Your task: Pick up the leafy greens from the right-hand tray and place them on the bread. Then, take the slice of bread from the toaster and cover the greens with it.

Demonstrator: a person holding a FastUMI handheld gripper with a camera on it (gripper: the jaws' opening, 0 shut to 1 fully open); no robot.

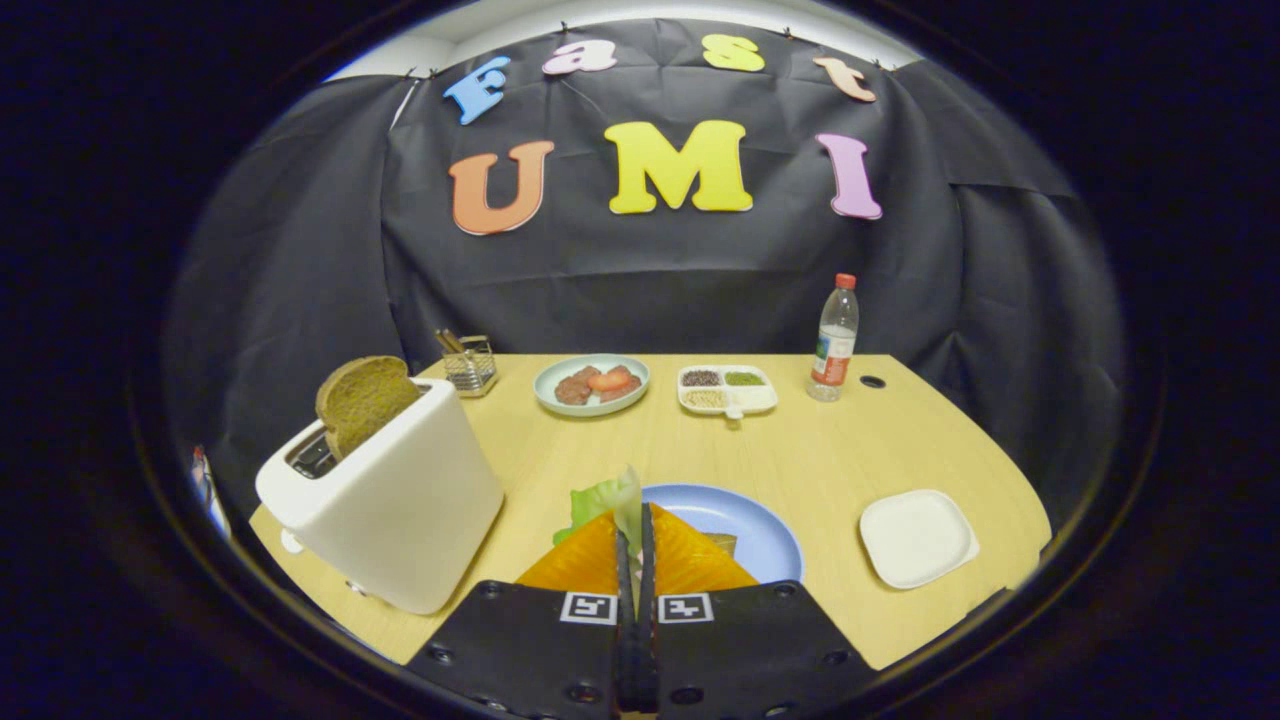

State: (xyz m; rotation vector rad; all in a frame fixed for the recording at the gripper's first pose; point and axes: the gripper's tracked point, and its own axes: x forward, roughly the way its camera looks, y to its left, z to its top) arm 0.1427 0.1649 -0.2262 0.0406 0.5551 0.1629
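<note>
Pale wood makes up the table (800, 450), which spreads across the middle of the frame in front of the black cloth wall. At the left of the frame stands the white toaster (400, 510), tilted by the lens, with a brown slice of bread (362, 398) sticking up out of its slot. At the bottom centre the gripper (634, 535) reaches forward, its two fingers pressed close together with only a thin sliver between them; a piece of the leafy greens (605, 500) sticks up at their tips, pinched there as far as can be seen. Directly behind the fingers lies a light blue plate (745, 520), and a small brownish corner of something (722, 543) shows on it just right of the fingers; whether that is the bread is hard to tell.

To the lower right, well apart from the blue plate, sits a white square tray (917, 537). In the upper middle of the table, near the wall, a pale green plate (560, 372) holds reddish-brown food pieces (597, 383). Just beside it on the right is a white divided dish (762, 397) with dark, green and pale fillings in its compartments. Further right stands a clear bottle (834, 340) with a red cap, upright, and a small dark hole in the tabletop (872, 381) lies just beside it. Left of the green plate, behind the toaster, is a small wire holder (470, 366) with sticks in it.
</note>
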